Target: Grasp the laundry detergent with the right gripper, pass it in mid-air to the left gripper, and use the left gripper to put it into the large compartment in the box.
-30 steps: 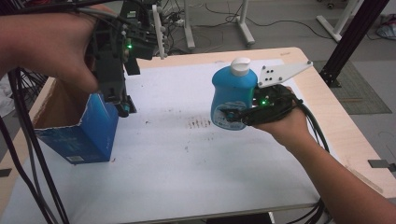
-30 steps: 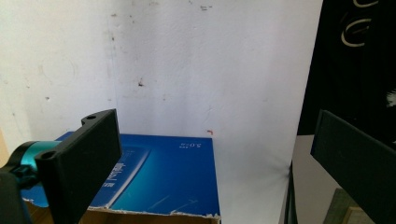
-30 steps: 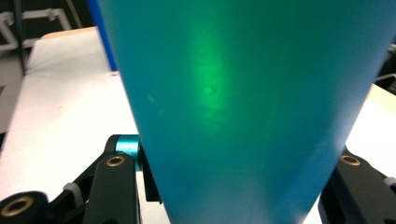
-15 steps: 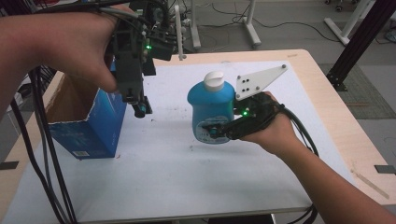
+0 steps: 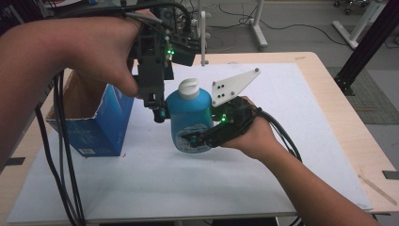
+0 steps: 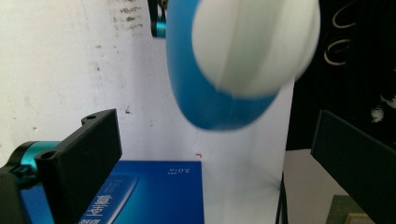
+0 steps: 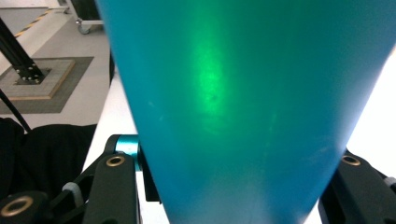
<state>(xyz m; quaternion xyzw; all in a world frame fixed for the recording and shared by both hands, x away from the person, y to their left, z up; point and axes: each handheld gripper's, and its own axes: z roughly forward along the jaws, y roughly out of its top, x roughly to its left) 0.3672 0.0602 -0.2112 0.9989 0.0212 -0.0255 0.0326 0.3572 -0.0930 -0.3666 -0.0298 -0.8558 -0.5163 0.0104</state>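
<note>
A blue bottle (image 5: pixel 190 120) with a white cap (image 5: pixel 189 88) is held upright above the table, my right gripper (image 5: pixel 195 140) shut on its lower body. In the right gripper view the bottle's blue wall (image 7: pixel 233 93) sits between the two black jaws of the right gripper (image 7: pixel 233 186). My left gripper (image 5: pixel 157 112) points down just left of the bottle's shoulder, open. In the left gripper view the cap (image 6: pixel 252 46) and bottle (image 6: pixel 210 98) hang blurred beyond the wide-apart jaws of the left gripper (image 6: pixel 215 121), without touching them.
An open blue cardboard box (image 5: pixel 99 127) stands at the left on the white sheet (image 5: pixel 282 141), and its blue top (image 6: pixel 154 191) lies below the left jaws. Black cables trail from both grippers. The wooden table edge (image 5: pixel 343 117) runs along the right.
My right hand has carried the bottle leftward across the table, so it now sits right beside the left gripper. The left gripper has stayed over the box's right side.
</note>
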